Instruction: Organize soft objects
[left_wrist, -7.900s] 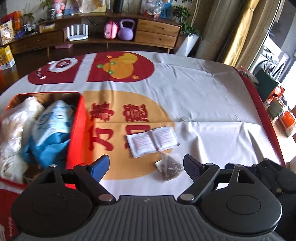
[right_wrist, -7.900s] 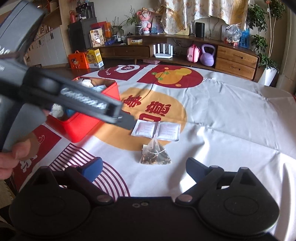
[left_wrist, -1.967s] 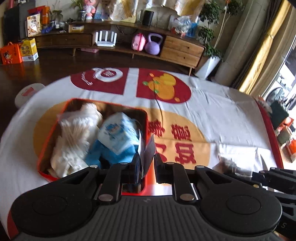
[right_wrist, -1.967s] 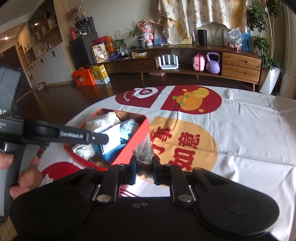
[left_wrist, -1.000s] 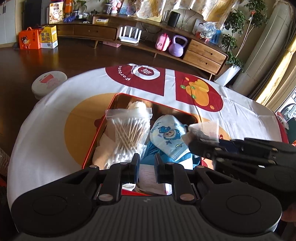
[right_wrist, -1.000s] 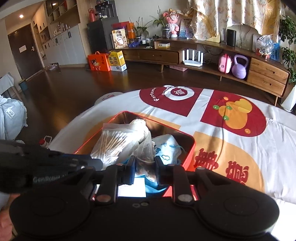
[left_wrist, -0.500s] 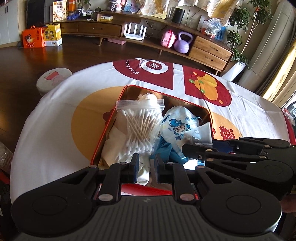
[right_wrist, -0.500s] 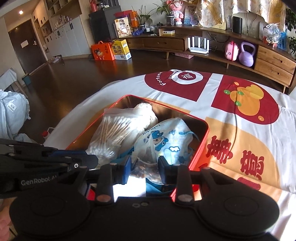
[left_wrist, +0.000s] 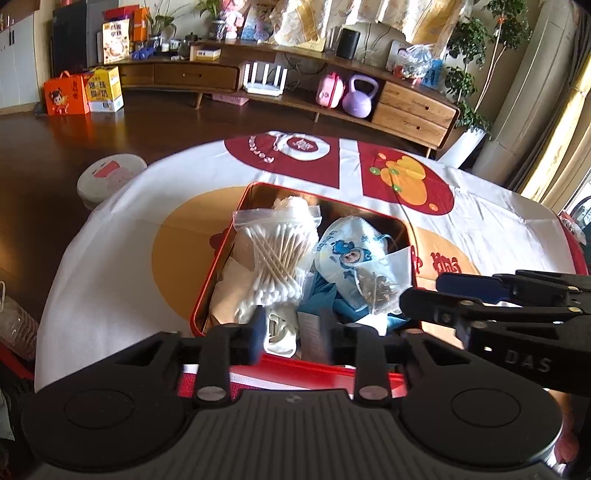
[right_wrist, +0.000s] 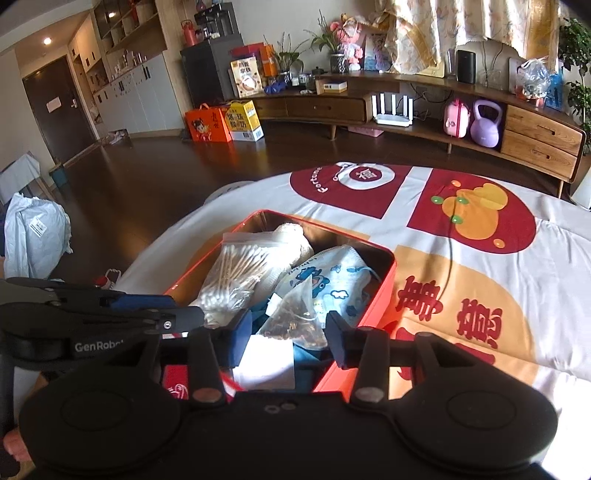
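A red tin box (left_wrist: 221, 258) (right_wrist: 384, 284) on the table holds a bag of cotton swabs (left_wrist: 275, 266) (right_wrist: 236, 280), a cartoon-print face mask (left_wrist: 347, 254) (right_wrist: 332, 280) and blue cloth. My left gripper (left_wrist: 291, 341) (right_wrist: 184, 308) hangs over the box's near end with its jaws opening. A white paper packet (right_wrist: 264, 363) lies loose below them. My right gripper (right_wrist: 288, 338) (left_wrist: 421, 291) is also opening over the box. A clear pyramid tea bag (right_wrist: 295, 321) (left_wrist: 376, 288) rests on the contents between its fingers, not pressed.
The box sits near the left edge of a round table under a white cloth (left_wrist: 110, 258) with red and orange prints. A round stool (left_wrist: 107, 177) stands on the dark floor beyond. A white sack (right_wrist: 33, 236) lies on the floor at left. A hand (right_wrist: 14, 443) shows at lower left.
Both grippers' jaws have spread apart. The tea bag now lies loose on the mask and the white packet has dropped into the box's near end.
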